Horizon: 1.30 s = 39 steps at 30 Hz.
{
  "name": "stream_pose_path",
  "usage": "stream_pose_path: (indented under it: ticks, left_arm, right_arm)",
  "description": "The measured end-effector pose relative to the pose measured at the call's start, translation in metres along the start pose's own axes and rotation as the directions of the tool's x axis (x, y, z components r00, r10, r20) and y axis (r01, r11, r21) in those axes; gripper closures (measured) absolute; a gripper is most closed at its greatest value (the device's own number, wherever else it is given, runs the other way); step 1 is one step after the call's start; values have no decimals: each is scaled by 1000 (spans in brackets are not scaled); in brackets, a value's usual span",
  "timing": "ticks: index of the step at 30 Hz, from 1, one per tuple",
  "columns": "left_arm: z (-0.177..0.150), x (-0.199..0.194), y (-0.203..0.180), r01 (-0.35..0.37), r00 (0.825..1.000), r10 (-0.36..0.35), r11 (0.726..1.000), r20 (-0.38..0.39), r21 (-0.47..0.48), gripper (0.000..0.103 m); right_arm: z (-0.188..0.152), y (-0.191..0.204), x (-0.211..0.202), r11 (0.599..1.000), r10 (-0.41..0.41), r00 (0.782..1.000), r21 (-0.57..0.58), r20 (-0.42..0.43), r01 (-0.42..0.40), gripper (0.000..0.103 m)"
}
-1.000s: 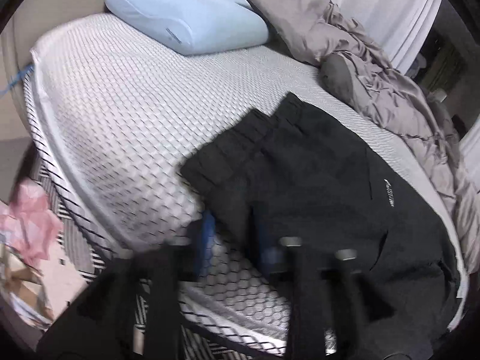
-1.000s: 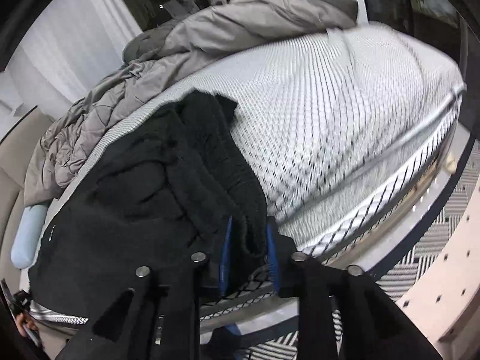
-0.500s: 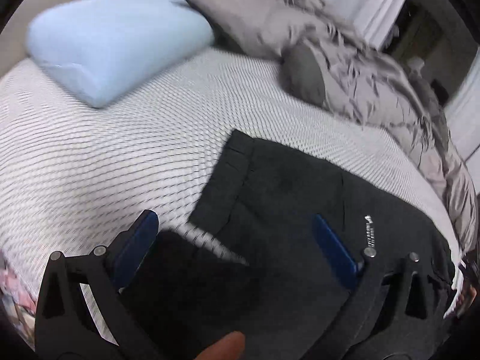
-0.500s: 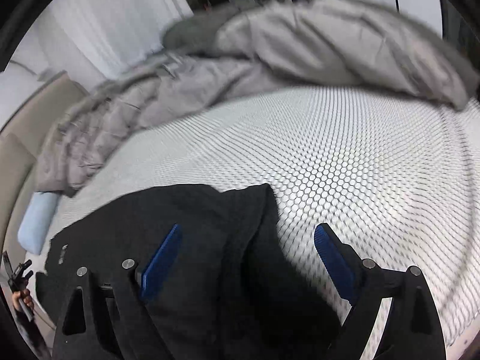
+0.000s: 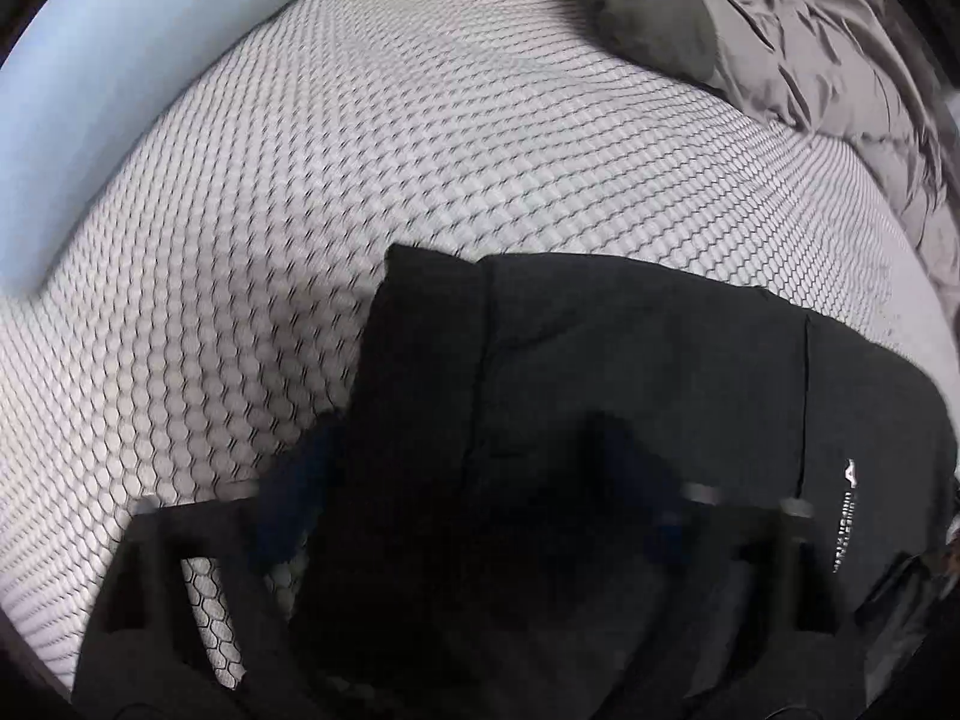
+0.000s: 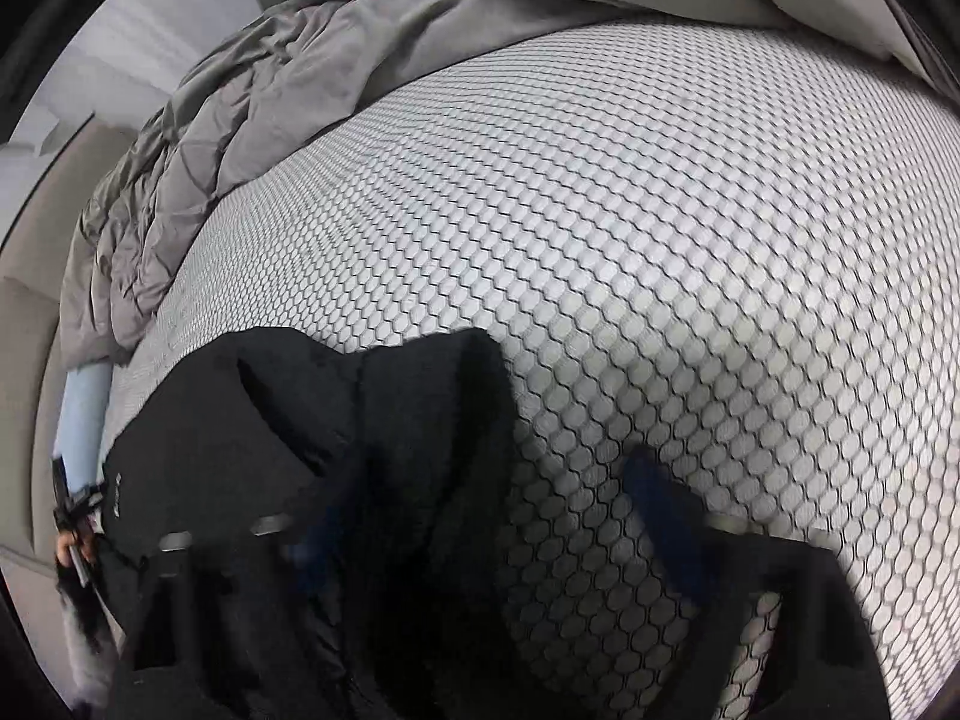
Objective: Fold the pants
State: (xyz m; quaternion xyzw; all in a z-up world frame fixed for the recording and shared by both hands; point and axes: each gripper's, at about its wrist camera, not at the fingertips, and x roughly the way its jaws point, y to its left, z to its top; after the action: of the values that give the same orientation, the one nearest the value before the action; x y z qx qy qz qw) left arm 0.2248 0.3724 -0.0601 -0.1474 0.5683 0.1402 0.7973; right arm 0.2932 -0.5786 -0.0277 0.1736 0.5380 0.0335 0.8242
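Black fabric pants [image 5: 630,372], already doubled over, are lying on the near part of a white mattress cover with a dark honeycomb mesh pattern [image 5: 420,150]. In the left wrist view their long axis is running from the squared-off corner near the picture's middle away to the right, where a small white logo [image 5: 846,516] is showing. The left gripper [image 5: 474,504] is pointing steeply down over that left end; its blue-padded jaws have just been closing from a wide spread and are now standing partly apart, one finger [image 5: 288,510] over bare mesh at the cloth's left edge, the other blurred over the fabric, so the edge is sitting between them. Whether the pads are already pressing is not something I can tell. A pale blue pillow [image 5: 90,90] is lying at the far left, and a rumpled grey quilted duvet [image 5: 810,42] is bunching along the top right.

In the right wrist view the pants [image 6: 360,450] are filling the lower left, their right end finishing just left of centre. The right gripper [image 6: 486,516] is straddling that end: its jaws, also just closing, are half spread, the right-hand finger [image 6: 660,516] over mesh [image 6: 660,210], the other over cloth. The duvet [image 6: 270,72] is heaped behind, with pale curtains beyond. Each hand is nearest its own end, so the coming fold looks to turn on pinching both ends together.
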Motion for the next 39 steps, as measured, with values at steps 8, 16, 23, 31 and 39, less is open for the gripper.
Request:
stream_pose_path:
  ticks: [8,16,23,31,39]
  left_arm:
    - [24,-40,11,37,984,-25,997,177,-62,90]
    - [52,-33,2,-3,973,34,991,228,-133,85]
    - [-5,-94,30,57,957,-20,991,289,-121,28]
    - [-163,-159,89,157,926,-74,967,369,-199,1]
    - [-250,-107,97,305,927,-220,914,302,-269,27]
  right_arm:
    - [22,48,-28,989,-39,971,-127,235,71,92]
    - [55,67,-10,971,-182,919,-83,349,224,85]
    - [-7,55,-38,978,-179,945,-51,274,200,16]
    - [-174,26,-126,995,-97,907,47,409,85,4]
    - [-266,-11,-131,975,-8,907,205,421,-86,4]
